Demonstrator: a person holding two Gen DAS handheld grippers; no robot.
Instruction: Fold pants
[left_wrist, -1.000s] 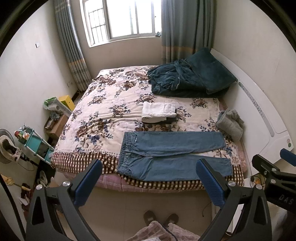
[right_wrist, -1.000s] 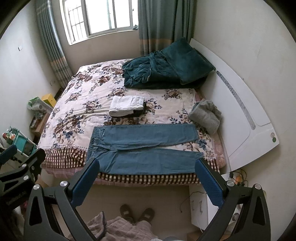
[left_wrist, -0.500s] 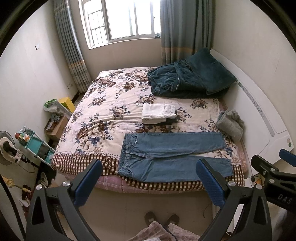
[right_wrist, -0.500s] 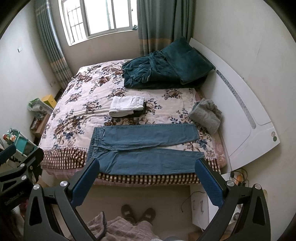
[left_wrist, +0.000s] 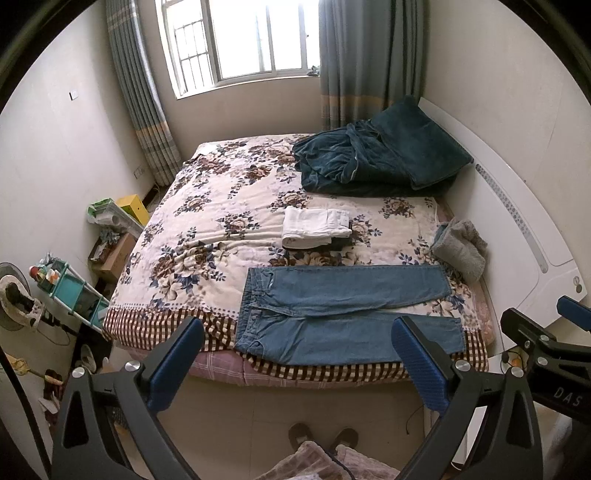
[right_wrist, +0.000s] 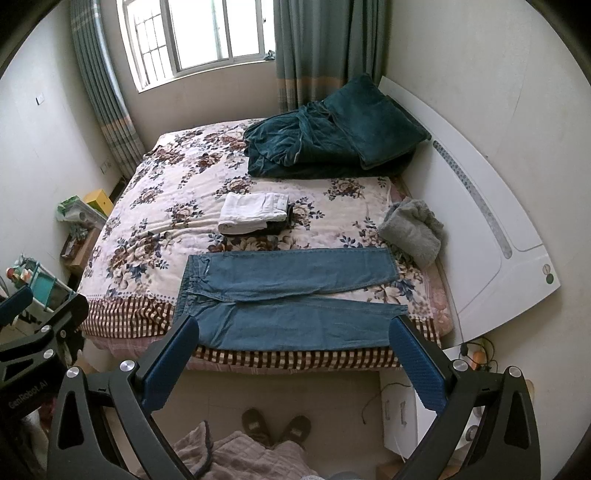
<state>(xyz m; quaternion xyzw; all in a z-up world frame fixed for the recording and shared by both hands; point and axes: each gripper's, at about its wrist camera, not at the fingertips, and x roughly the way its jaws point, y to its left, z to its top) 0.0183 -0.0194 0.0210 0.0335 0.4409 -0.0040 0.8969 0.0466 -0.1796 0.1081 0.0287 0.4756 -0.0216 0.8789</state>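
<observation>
Blue jeans (left_wrist: 343, 314) (right_wrist: 288, 299) lie spread flat along the near edge of the floral bed (left_wrist: 221, 221) (right_wrist: 166, 192), waistband to the left, both legs pointing right. High above the floor in front of the bed, my left gripper (left_wrist: 295, 328) stands open and holds nothing. My right gripper (right_wrist: 293, 328) is likewise open and empty, well short of the jeans. Each gripper's black frame shows at the edge of the other's view.
Folded white pants (left_wrist: 316, 227) (right_wrist: 251, 212) lie mid-bed. A dark green blanket (left_wrist: 373, 158) is heaped by the headboard (right_wrist: 480, 206), a grey towel (right_wrist: 413, 230) at the right. Shelves and boxes (left_wrist: 74, 288) crowd the left floor. A person's slippered feet (right_wrist: 275, 426) stand below.
Both views have shifted very slightly; the bed sits a touch higher in frame. The jeans and both grippers' jaws are unchanged.
</observation>
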